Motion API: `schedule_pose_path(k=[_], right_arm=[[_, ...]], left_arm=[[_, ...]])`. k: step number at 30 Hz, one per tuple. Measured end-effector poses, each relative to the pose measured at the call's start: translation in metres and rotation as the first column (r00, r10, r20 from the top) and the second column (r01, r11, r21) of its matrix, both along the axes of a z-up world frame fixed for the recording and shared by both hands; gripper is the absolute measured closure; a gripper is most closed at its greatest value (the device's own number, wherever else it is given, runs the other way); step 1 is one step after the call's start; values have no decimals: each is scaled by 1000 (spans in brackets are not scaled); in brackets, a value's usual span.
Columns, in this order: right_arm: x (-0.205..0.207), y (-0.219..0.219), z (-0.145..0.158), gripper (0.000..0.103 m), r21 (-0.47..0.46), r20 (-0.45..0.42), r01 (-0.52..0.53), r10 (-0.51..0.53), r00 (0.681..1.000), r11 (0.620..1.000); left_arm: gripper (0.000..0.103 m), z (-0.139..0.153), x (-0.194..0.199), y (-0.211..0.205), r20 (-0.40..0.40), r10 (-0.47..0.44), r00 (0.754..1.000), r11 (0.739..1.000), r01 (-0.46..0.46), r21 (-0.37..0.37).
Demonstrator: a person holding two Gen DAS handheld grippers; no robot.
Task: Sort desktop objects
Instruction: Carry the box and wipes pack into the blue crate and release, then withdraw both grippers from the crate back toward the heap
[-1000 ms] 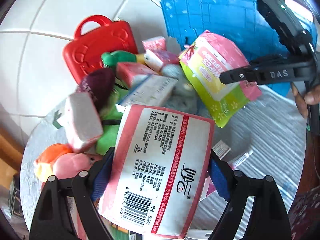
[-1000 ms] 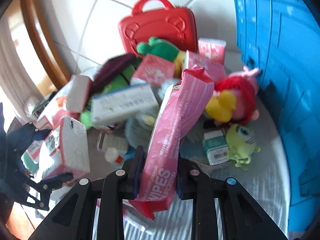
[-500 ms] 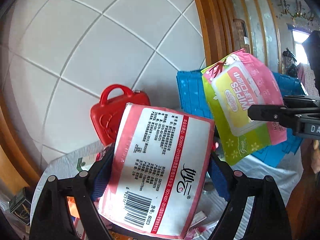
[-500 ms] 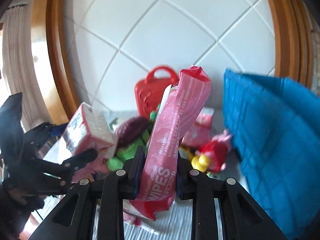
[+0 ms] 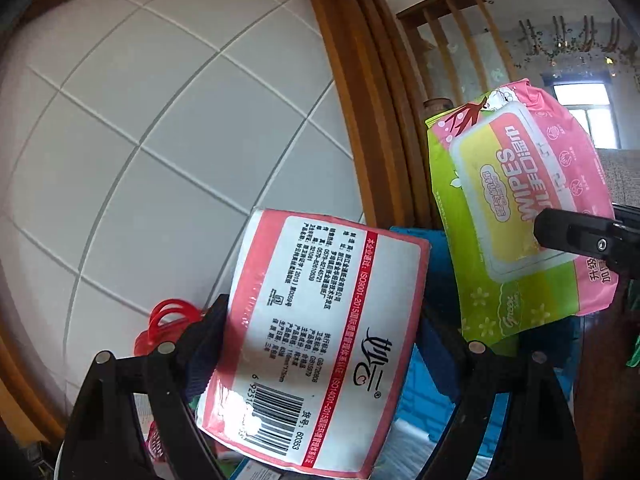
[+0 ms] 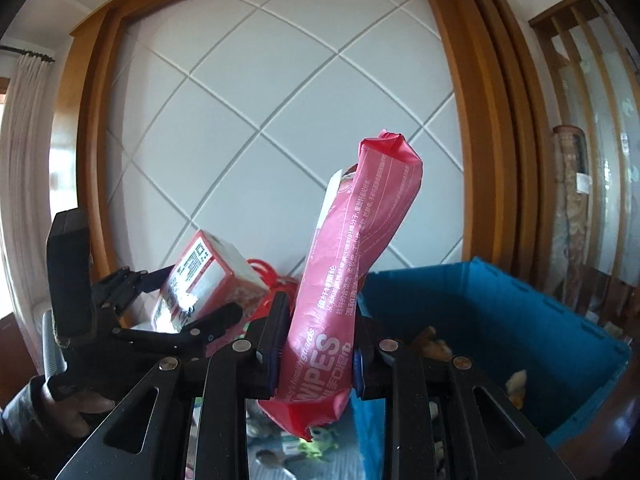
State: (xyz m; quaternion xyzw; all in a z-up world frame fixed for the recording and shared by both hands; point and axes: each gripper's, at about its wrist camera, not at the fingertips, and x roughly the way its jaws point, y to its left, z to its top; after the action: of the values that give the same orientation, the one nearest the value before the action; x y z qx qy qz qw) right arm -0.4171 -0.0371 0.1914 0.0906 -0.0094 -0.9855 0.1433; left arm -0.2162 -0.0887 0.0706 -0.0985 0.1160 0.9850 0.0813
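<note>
Left wrist view: left tongs point(image 5: 320, 344) clamp one tissue pack point(image 5: 316, 340) across its width, barcode side up, held in air. Right tongs point(image 5: 576, 240) enter from right edge, gripping one wipes pack point(image 5: 516, 208). Blue bin point(image 5: 424, 396) below, mostly hidden. Red case point(image 5: 168, 324) handle peeks past left finger.

Right wrist view: right tongs point(image 6: 316, 340) pinch wipes pack point(image 6: 344, 280) edge-on, upright, tilted right. Bin point(image 6: 500, 312) lower right, open top, rim clear; few small items inside, perhaps toys. Tissue pack point(image 6: 204, 284) at left in left tongs point(image 6: 188, 300).
</note>
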Motion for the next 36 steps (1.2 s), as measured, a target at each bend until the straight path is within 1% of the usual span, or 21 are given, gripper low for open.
schedule_pose_path(k=[5, 6, 10, 11, 13, 14, 15, 16, 17, 18, 19, 20, 22, 25, 26, 28, 30, 33, 36], right_arm=[[-6, 73, 10, 77, -14, -12, 71, -71, 997, 997], [-9, 88, 10, 77, -20, -7, 82, -82, 997, 996], [-50, 137, 10, 77, -59, 44, 110, -108, 993, 992], [-60, 148, 9, 77, -66, 60, 115, -111, 992, 991], [-86, 160, 9, 77, -59, 89, 134, -129, 988, 989], [-100, 165, 10, 76, -44, 99, 159, -155, 983, 986], [-103, 171, 12, 75, -29, 97, 189, -186, 978, 981], [-111, 175, 13, 71, -5, 93, 229, -228, 969, 973], [-119, 179, 14, 68, 2, 102, 255, -254, 962, 967], [-123, 184, 15, 68, -22, 114, 252, -248, 962, 967], [-127, 191, 17, 63, -64, 126, 236, -227, 966, 970], [-127, 196, 18, 52, -98, 125, 225, -212, 969, 969], [-121, 201, 21, 44, -105, 94, 228, -219, 971, 968], [-111, 205, 20, 44, -109, 64, 219, -213, 975, 970], [-104, 206, 20, 43, -112, 52, 221, -216, 975, 969], [-92, 203, 17, 40, -89, 23, 248, -247, 969, 965], [-84, 202, 12, 37, -62, -2, 272, -273, 962, 960], [-68, 194, 5, 34, -39, -15, 298, -299, 954, 954], [-60, 192, 1, 29, -31, -17, 319, -319, 948, 947]], left_arm=[[16, 12, -36, 74, -2, -57, 998, 998, 57, -8], [15, 13, -35, 92, -2, -64, 998, 998, 64, -15], [14, 13, -70, 144, 37, -74, 997, 996, 75, -44], [13, 14, -79, 157, 46, -59, 997, 997, 61, -46], [8, 17, -101, 171, 59, -22, 998, 999, 25, -45], [8, 18, -115, 179, 82, -13, 997, 998, 17, -55], [8, 20, -129, 187, 105, -7, 994, 997, 15, -71], [8, 22, -140, 193, 116, 3, 993, 996, 7, -89], [8, 24, -144, 198, 110, 16, 994, 994, -5, -105], [4, 26, -148, 205, 100, 32, 994, 992, -19, -125], [1, 27, -153, 207, 94, 51, 994, 990, -38, -136], [1, 26, -151, 207, 91, 67, 994, 990, -55, -133], [1, 27, -149, 206, 80, 84, 993, 992, -76, -100], [1, 24, -131, 202, 71, 108, 992, 993, -103, -65], [1, 26, -130, 208, 59, 118, 991, 991, -115, -63], [1, 21, -118, 212, 30, 137, 990, 989, -135, -63], [1, 15, -103, 212, 12, 136, 991, 989, -135, -66], [1, 9, -82, 210, -12, 147, 989, 986, -148, -83], [1, 7, -63, 205, -32, 168, 985, 983, -170, -70]])
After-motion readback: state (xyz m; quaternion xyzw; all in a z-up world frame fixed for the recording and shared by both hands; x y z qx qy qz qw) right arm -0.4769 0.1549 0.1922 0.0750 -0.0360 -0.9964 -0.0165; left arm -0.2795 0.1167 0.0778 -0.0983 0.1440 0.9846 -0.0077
